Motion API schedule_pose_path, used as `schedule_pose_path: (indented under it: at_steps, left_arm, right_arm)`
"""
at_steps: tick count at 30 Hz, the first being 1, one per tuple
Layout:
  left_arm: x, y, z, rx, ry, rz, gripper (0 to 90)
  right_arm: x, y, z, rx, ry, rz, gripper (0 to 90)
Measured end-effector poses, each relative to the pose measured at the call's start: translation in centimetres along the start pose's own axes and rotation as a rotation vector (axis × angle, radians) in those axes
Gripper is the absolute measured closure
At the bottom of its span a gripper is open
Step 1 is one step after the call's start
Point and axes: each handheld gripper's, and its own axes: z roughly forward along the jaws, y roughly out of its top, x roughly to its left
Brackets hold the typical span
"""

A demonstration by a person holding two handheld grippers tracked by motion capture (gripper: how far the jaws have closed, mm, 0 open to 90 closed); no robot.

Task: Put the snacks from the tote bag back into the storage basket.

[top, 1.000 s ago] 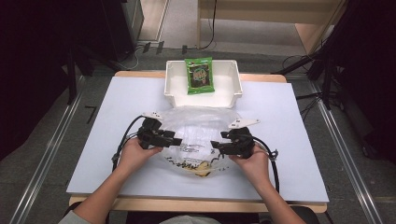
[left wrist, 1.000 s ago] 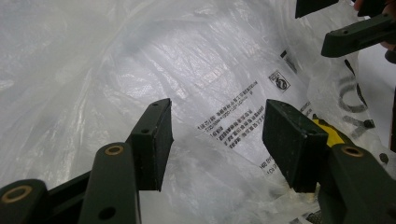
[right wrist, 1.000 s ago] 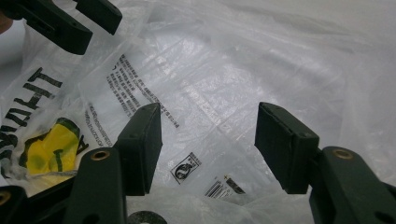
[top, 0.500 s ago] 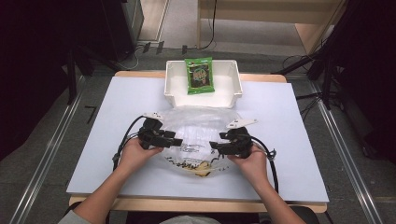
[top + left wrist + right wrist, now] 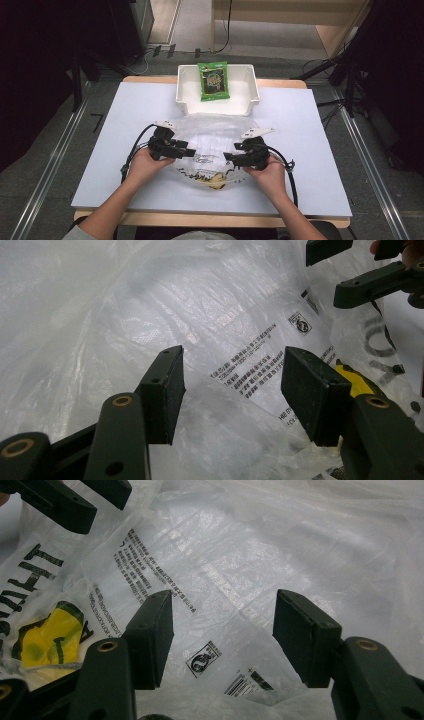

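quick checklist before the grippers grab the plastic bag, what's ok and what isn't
1. Left gripper jaws open: ok, a wide gap shows between the pads.
2. Right gripper jaws open: ok, also spread wide.
3. Plastic bag within reach: ok, it lies on the table between the two grippers, and its film sits right beyond both sets of jaws.
4. Film already pinched by either gripper: not ok, the pads press on nothing.
5. White bin ready: ok, it stands past the bag with a green snack packet in it.
6. Bag mouth found: cannot tell, the crumpled film hides its edges.
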Motion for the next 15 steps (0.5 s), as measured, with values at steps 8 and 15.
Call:
schedule_pose_path:
  at_steps: [8, 15]
  left_arm:
    - [-0.01, 0.0, 0.01, 0.001, 0.0, 0.0, 43.7]
    - [-0.02, 0.05, -0.09, -0.002, -0.003, 0.002, 43.7]
  right_arm:
    - [-0.04, -0.01, 0.01, 0.003, -0.002, 0.002, 42.5]
    - [-0.08, 0.02, -0.1, -0.005, -0.007, 0.003, 42.5]
